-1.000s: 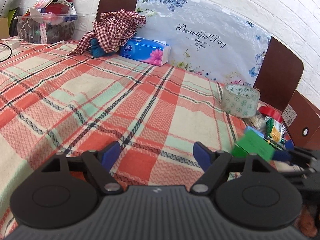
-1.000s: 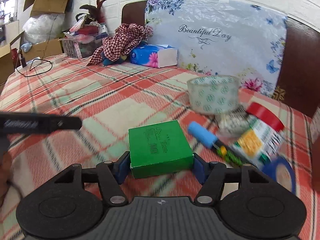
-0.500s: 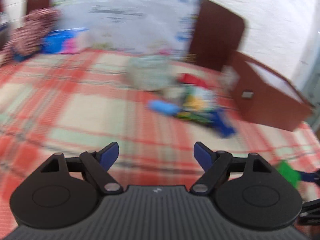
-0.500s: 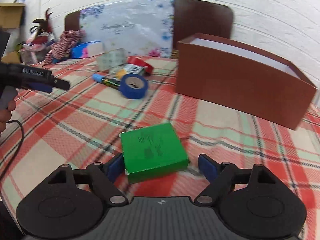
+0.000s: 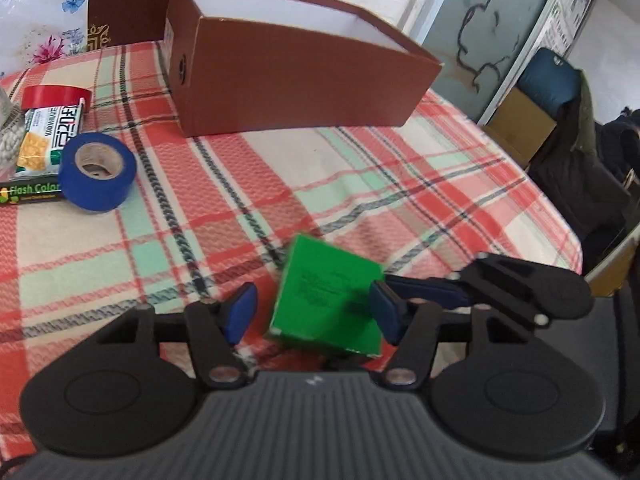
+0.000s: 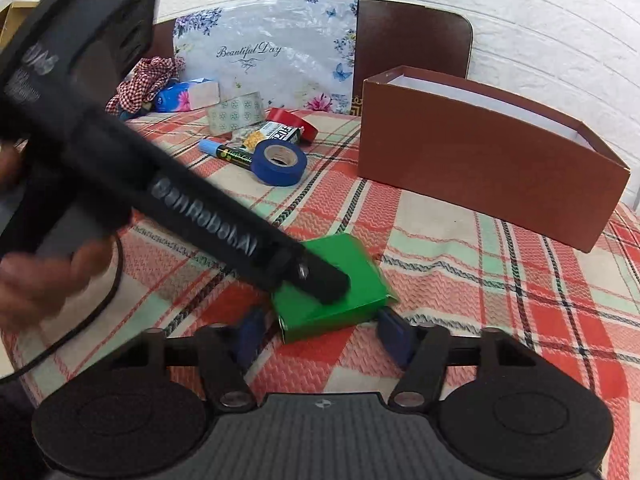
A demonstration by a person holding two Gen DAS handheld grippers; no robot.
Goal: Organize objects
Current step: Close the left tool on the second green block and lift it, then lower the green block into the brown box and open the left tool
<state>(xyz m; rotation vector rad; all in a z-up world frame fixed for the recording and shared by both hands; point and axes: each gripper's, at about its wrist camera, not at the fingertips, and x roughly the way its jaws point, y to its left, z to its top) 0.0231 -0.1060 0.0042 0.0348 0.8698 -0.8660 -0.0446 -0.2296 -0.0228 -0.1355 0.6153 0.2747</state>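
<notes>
Since a second ago I've swung both tools to the flat green cardboard box (image 5: pixel 326 300), now lying loose on the plaid-clothed bench (image 5: pixel 360 184); my left tool (image 5: pixel 314 312) and right tool (image 6: pixel 322 334) both sit spread wide around it, gripping nothing. I judge it's staged there for the open brown cardboard box (image 6: pixel 480 160) nearby.

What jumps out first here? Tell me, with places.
The bright green box grabs the eye, lying on the plaid tablecloth between both open grippers, the left gripper and the right gripper. Behind it stands the long open brown box, with a blue tape roll to its left among smaller clutter.
</notes>
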